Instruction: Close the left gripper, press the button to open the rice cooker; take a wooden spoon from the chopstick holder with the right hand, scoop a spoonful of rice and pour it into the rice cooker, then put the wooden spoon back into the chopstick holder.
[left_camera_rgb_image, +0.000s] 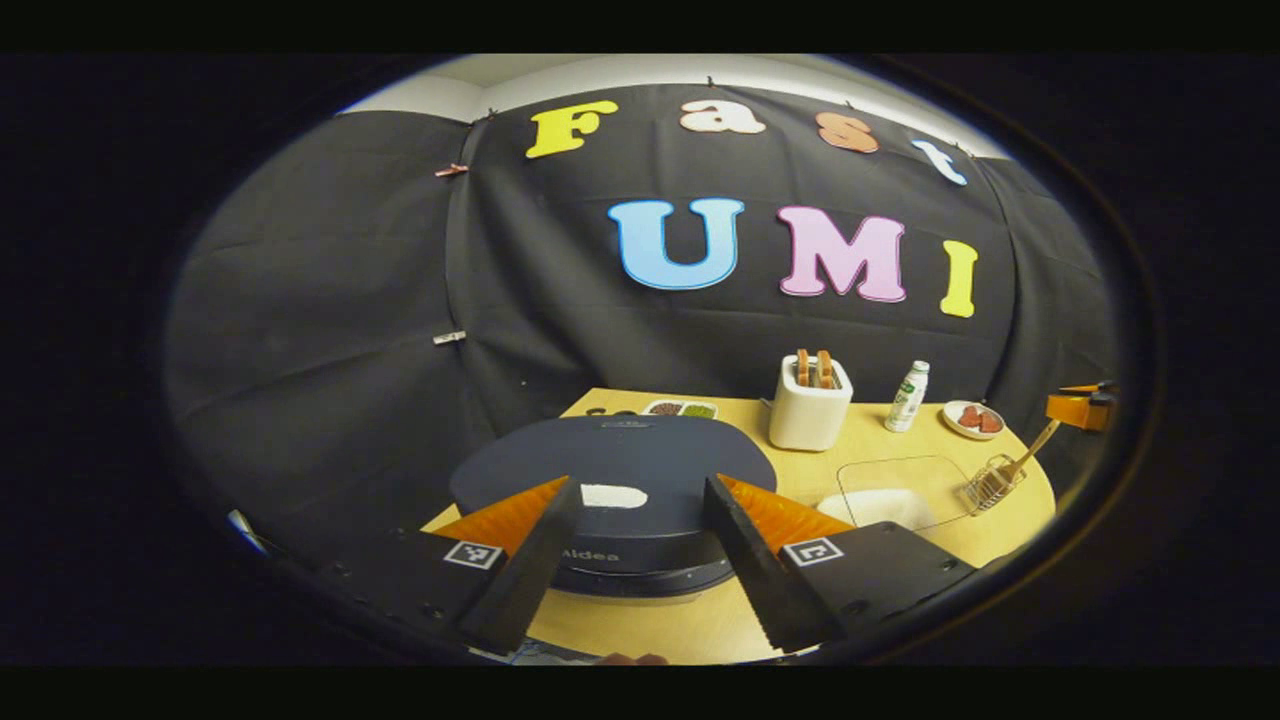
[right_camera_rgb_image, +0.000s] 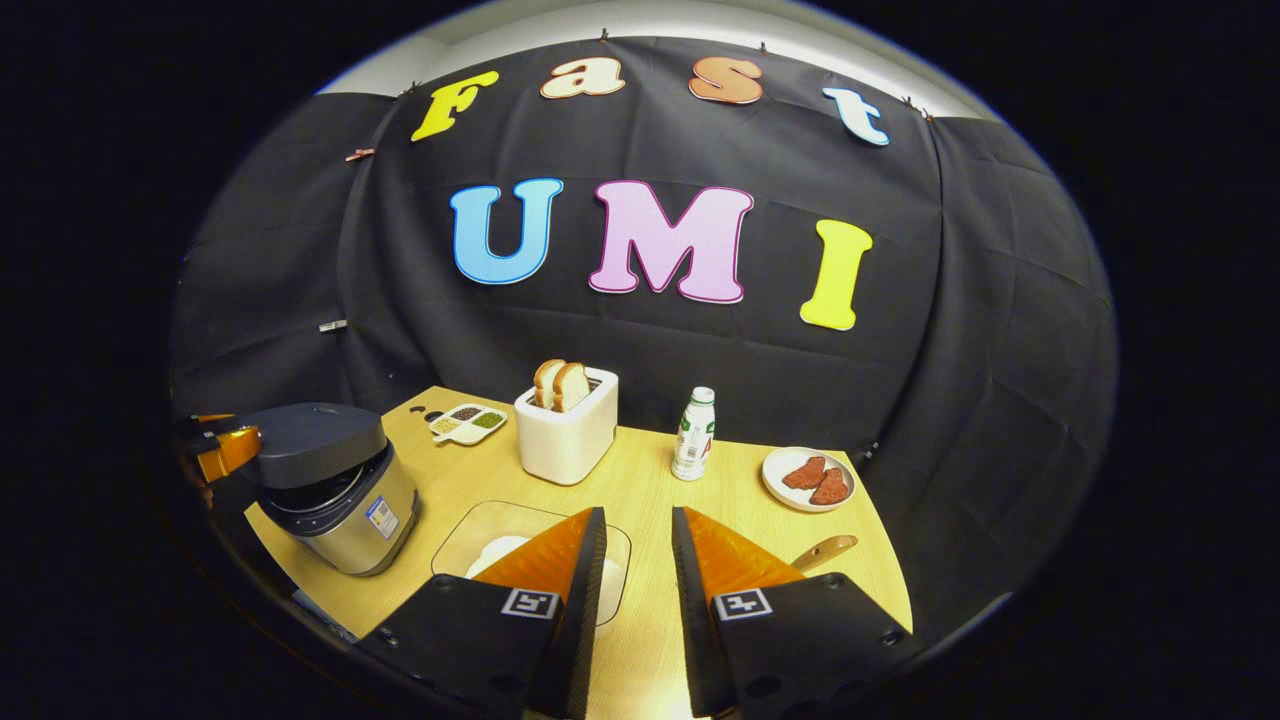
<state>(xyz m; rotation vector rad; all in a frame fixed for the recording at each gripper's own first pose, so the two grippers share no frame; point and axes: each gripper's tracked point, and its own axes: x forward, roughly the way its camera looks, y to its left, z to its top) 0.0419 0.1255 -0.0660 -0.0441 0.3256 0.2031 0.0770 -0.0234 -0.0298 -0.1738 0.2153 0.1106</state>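
In the left gripper view the left claw (left_camera_rgb_image: 640, 560) stands spread wide and grasps nothing. The rice cooker (left_camera_rgb_image: 612, 500) sits right ahead of it, its dark lid down between and just beyond the two fingers, the pale button (left_camera_rgb_image: 614, 495) on the lid's near edge midway between them; whether a finger touches the cooker I cannot tell. Farther ahead and to that claw's right, on the table (left_camera_rgb_image: 700, 630), lies a clear glass bowl with rice (left_camera_rgb_image: 890, 495), and just past it the wire chopstick holder (left_camera_rgb_image: 990, 483) with the wooden spoon (left_camera_rgb_image: 1030, 450) leaning out of it. Behind these stand a white toaster (left_camera_rgb_image: 810, 405) with bread, a small bottle (left_camera_rgb_image: 908, 397) and a plate of red slices (left_camera_rgb_image: 973, 420) — and at the far right edge the right claw (left_camera_rgb_image: 1080, 408), too small to judge.

In the right gripper view the right claw (right_camera_rgb_image: 638, 580) is released too, its fingers parted by a narrower gap and bare. The bowl of rice lies just ahead under its left finger, the spoon's handle just beside its right finger. The cooker stands well off to its left, the left claw at its far side — lid shut.
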